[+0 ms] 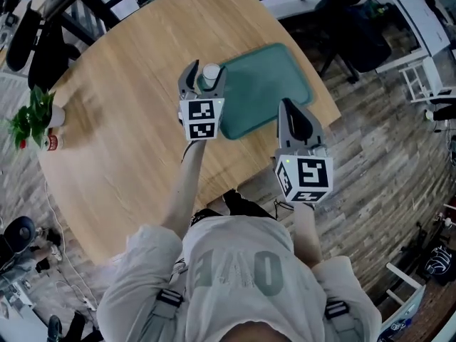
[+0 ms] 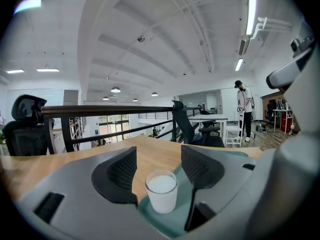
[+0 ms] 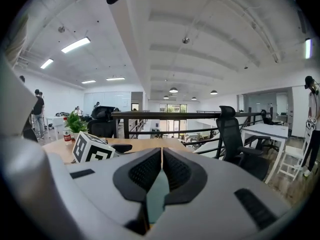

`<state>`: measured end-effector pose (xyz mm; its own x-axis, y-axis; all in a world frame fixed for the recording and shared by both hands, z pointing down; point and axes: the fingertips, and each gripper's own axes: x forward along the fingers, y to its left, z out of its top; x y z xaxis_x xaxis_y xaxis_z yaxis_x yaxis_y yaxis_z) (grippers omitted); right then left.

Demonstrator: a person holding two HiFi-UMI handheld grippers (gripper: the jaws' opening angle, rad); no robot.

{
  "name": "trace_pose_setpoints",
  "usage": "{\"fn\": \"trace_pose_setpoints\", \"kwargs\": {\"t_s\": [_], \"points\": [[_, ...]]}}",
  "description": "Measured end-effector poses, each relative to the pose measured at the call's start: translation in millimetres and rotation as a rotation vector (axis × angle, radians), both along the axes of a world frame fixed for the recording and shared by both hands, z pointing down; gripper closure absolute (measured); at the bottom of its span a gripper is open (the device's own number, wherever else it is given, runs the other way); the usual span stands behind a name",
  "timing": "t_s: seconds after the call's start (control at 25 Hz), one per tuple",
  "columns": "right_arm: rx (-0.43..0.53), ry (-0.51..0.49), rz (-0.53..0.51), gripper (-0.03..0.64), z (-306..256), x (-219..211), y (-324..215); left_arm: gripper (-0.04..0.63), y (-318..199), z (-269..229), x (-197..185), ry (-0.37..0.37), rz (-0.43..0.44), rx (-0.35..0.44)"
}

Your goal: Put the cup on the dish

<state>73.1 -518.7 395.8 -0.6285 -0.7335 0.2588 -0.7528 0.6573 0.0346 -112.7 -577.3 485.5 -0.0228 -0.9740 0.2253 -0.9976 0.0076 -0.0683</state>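
A small white cup (image 1: 211,72) (image 2: 162,191) stands upright on the left edge of the teal dish (image 1: 267,84) (image 2: 149,215), a flat rounded tray on the wooden table (image 1: 128,120). My left gripper (image 1: 205,74) (image 2: 159,166) is open, with one jaw on either side of the cup and a little room between the pads and the cup wall. My right gripper (image 1: 288,110) (image 3: 162,159) is shut with nothing in it, over the dish's near right corner. A strip of the dish (image 3: 157,194) shows below its closed jaws.
A potted plant (image 1: 32,116) and a small bottle (image 1: 50,142) stand at the table's left edge. Black office chairs (image 1: 356,27) are beyond the table's far right side. The table's near edge runs just under my right gripper. The left gripper's marker cube (image 3: 92,148) shows in the right gripper view.
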Motion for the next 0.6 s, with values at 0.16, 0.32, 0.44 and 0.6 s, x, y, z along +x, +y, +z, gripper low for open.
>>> {"fn": "trace_pose_setpoints", "kwargs": {"t_s": [0.16,0.32,0.44,0.6], "points": [[0.063,-0.056,-0.029,0.591,-29,-15,2,0.321,21,-62,-3,-0.016,0.003,0.090],[0.114,-0.115,-0.071,0.591,-63,-35,3,0.432,62,-135,-3,-0.037,-0.027,0.212],[0.198,-0.152,-0.119,0.591,-96,-61,12,0.569,100,-188,-16,-0.087,-0.053,0.304],[0.272,-0.195,-0.175,0.591,-131,-87,60,0.586,181,-238,-26,-0.059,-0.094,0.366]]}}
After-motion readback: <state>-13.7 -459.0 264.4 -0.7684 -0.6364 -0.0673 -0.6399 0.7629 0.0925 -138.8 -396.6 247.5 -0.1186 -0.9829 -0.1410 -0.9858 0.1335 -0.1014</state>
